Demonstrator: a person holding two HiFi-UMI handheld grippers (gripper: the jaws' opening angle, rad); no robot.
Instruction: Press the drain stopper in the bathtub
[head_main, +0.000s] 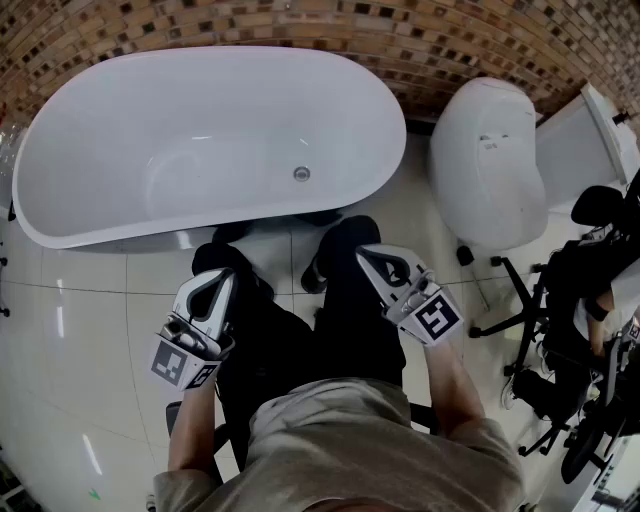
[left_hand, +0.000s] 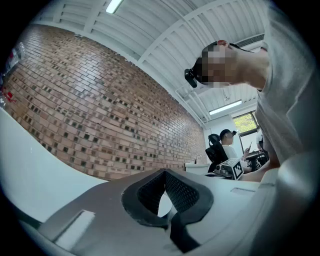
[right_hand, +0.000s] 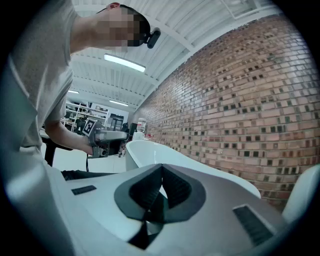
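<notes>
The person's grey shirt (head_main: 370, 440) fills the bottom of the head view, above dark trousers (head_main: 340, 330). Over the legs hang the left gripper (head_main: 213, 280) and right gripper (head_main: 376, 256), each with jaws closed tip to tip on nothing. Ahead, on the glossy pale tiled floor (head_main: 90, 330), a white bathtub (head_main: 60, 225) stands against a brick wall (head_main: 450, 40). The drain stopper (head_main: 301, 173) sits in the tub's bottom, well apart from both grippers.

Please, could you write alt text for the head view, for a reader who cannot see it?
A person stands before an empty white oval bathtub, its round drain stopper on the tub floor, untouched. Both the left tongs and the right tongs are held low above the person's legs, shut and empty. A white toilet stands at the right.
</notes>
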